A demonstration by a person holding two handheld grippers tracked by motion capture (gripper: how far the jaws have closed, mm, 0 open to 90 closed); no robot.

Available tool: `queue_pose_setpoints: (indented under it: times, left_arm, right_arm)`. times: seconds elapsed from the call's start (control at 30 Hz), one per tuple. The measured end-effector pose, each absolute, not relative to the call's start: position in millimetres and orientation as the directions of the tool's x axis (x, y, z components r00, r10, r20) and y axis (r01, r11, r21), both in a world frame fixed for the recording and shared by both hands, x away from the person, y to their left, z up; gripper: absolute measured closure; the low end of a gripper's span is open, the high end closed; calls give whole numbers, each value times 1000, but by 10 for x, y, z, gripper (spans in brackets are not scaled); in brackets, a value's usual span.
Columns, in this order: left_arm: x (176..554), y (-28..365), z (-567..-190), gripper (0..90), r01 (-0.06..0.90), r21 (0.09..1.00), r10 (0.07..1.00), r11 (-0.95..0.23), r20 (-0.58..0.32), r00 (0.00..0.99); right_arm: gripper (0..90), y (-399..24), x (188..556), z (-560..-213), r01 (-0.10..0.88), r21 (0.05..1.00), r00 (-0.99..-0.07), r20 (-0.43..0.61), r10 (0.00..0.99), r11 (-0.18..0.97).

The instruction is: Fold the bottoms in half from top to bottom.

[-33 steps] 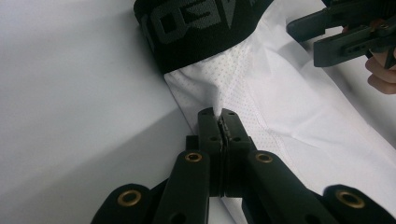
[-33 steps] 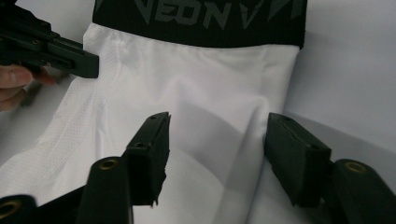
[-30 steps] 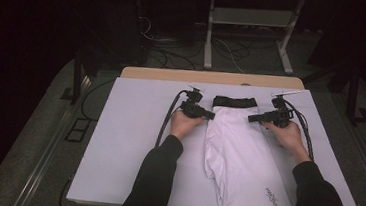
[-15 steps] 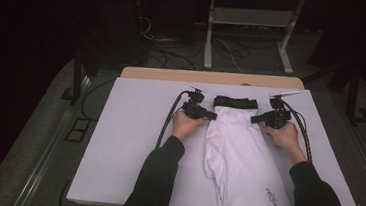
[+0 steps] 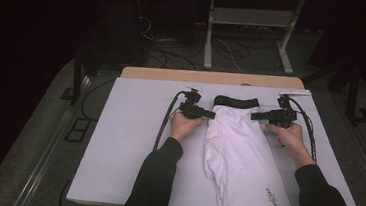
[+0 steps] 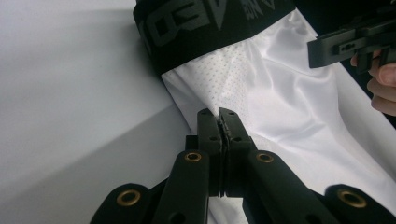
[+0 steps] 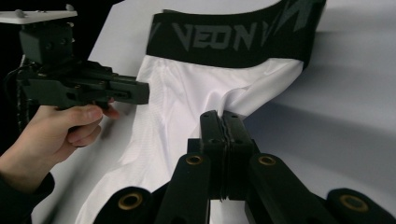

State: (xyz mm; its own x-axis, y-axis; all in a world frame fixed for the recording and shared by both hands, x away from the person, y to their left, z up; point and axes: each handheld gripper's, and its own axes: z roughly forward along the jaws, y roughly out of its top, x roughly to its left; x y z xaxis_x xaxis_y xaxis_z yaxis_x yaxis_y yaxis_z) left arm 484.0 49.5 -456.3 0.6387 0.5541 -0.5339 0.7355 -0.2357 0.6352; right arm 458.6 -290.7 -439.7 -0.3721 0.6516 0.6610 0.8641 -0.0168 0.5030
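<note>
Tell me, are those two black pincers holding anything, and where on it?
Yes. Both are shut on the white shorts: the left gripper pinches one side edge below the black waistband, the right gripper the opposite edge.

bare white tabletop (image 5: 128,128) flanking shorts (image 5: 239,153)

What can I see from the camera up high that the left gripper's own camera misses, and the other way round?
High view: both forearms, the whole white shorts with a small logo near the hem, the table, and cables on the floor. Left gripper view: the left gripper shut on the shorts' edge, and a dotted mesh panel. Both: the black waistband and the right gripper.
</note>
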Motion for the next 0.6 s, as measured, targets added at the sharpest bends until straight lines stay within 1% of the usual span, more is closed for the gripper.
queue_pose_setpoints:
  times: [0.43, 0.6]
  left_arm:
    - [4644, 441, -4250, 875, 700, 662, 534, -268, -503, 680]
    - [4571, 412, -4190, 875, 695, 667, 521, -267, -507, 687]
  right_arm:
    - [878, -2936, 4443, -4200, 832, 554, -427, 642, 637, -1]
    - [877, -2948, 4383, -4145, 822, 569, -443, 631, 637, 8]
